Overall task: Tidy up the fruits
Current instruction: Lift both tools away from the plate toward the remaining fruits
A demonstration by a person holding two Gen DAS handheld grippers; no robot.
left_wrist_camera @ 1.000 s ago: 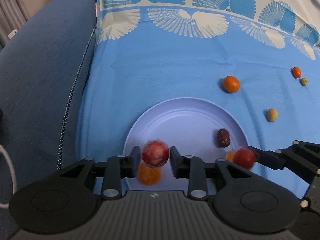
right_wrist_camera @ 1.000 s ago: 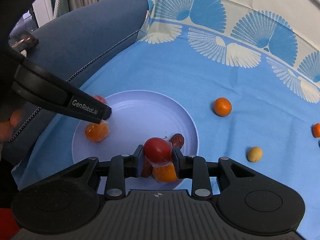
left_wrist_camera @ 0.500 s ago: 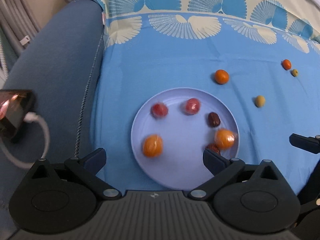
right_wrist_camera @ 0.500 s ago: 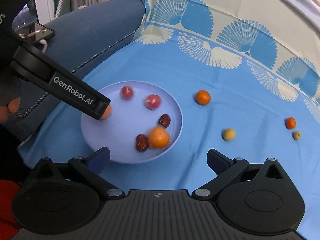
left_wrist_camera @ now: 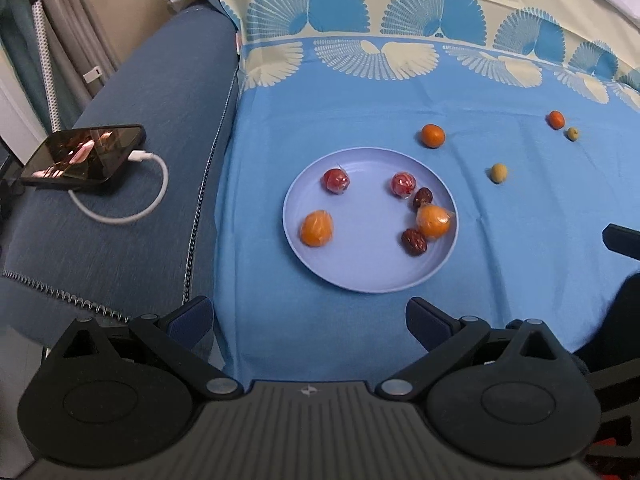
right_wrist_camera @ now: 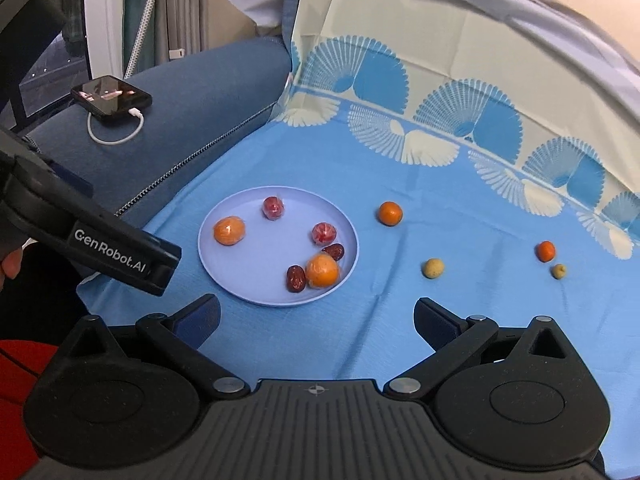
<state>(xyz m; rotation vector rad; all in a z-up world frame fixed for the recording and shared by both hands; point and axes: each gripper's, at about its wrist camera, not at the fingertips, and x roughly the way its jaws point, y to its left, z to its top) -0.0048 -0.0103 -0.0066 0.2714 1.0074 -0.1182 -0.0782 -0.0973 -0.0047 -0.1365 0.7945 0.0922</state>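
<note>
Left gripper (left_wrist_camera: 308, 324): jaws standing wide apart, carrying nothing, hovering near the plate's close rim.
Right gripper (right_wrist_camera: 316, 316): jaws likewise spread, empty.
Plate (left_wrist_camera: 360, 276): sitting on the blue cloth (left_wrist_camera: 520, 240), holding two red fruits, two oranges, two dates.
Loose fruit: orange (left_wrist_camera: 433, 135) and yellowish fruit (left_wrist_camera: 499, 172) lying beyond the plate.
</note>
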